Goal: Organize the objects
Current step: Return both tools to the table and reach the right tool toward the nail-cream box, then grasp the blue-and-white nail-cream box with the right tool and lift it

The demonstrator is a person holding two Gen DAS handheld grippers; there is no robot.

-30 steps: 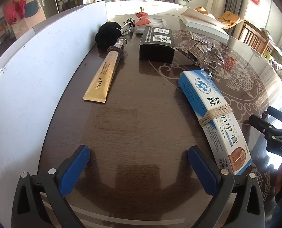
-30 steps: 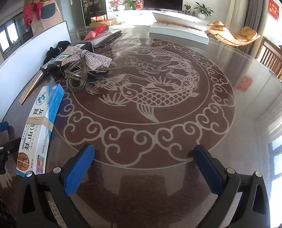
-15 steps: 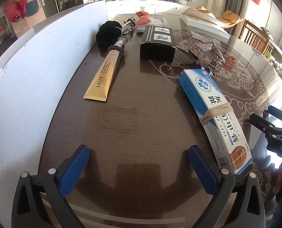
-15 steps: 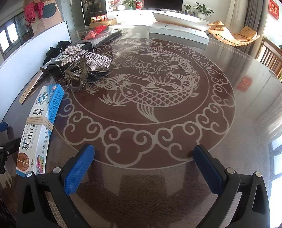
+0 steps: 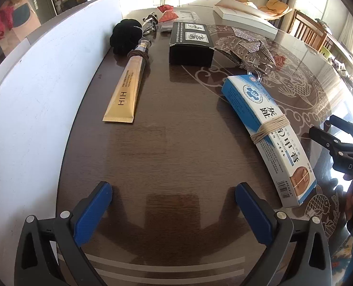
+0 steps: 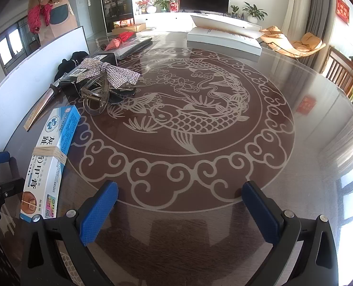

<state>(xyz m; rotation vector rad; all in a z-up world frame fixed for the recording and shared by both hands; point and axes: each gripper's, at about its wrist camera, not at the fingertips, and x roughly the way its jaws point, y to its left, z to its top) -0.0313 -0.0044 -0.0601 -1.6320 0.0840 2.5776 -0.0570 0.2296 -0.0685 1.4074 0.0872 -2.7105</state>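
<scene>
A blue and white carton [image 5: 269, 138] bound with rubber bands lies on the dark round table, ahead and right of my open left gripper [image 5: 174, 212]. Further off lie a gold tube [image 5: 126, 93], a black box [image 5: 191, 44], a black scrunchie [image 5: 125, 37] and a rhinestone bow clip [image 5: 252, 47]. The right wrist view shows the same carton [image 6: 50, 162] at the left and the bow clip [image 6: 105, 81] beyond it. My right gripper [image 6: 180, 212] is open over bare table, nothing between its fingers.
A white board [image 5: 33, 95] stands upright along the table's left edge. A large white box [image 6: 224, 40] and red pouches [image 6: 119, 40] lie at the far side. Wooden chairs [image 6: 340, 74] stand to the right. A person [image 6: 50, 7] stands behind the board.
</scene>
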